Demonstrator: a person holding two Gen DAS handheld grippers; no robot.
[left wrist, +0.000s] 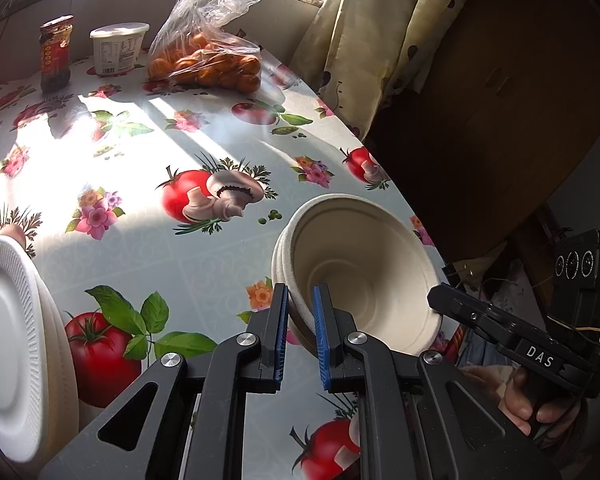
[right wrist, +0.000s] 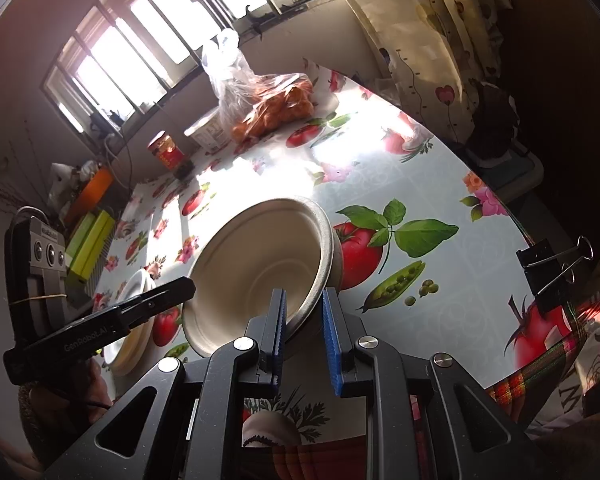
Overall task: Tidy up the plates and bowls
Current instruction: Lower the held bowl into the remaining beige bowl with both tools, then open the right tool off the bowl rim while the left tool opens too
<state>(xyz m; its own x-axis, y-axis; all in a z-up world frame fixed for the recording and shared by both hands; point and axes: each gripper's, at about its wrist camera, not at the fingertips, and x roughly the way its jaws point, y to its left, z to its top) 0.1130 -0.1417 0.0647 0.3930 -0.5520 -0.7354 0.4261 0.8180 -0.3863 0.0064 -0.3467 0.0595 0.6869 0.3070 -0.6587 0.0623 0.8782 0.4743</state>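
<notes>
Black tongs (left wrist: 301,322) (blue ribbed pads (left wrist: 320,320), silver screws), bare-skinned hand (left wrist: 536,404).

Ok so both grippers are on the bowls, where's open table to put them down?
The widest bare patch is mid-table on the tablecloth, between the stacked bowls and the back row. The back is crowded: sauce jar, white tub, bag of oranges. The stacked plates fill the left side. There is also room right of the bowls, by the printed peas.

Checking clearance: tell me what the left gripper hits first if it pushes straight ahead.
The left gripper already straddles the bowl stack's rim; pushing on, it likely meets the bowl wall first.
</notes>
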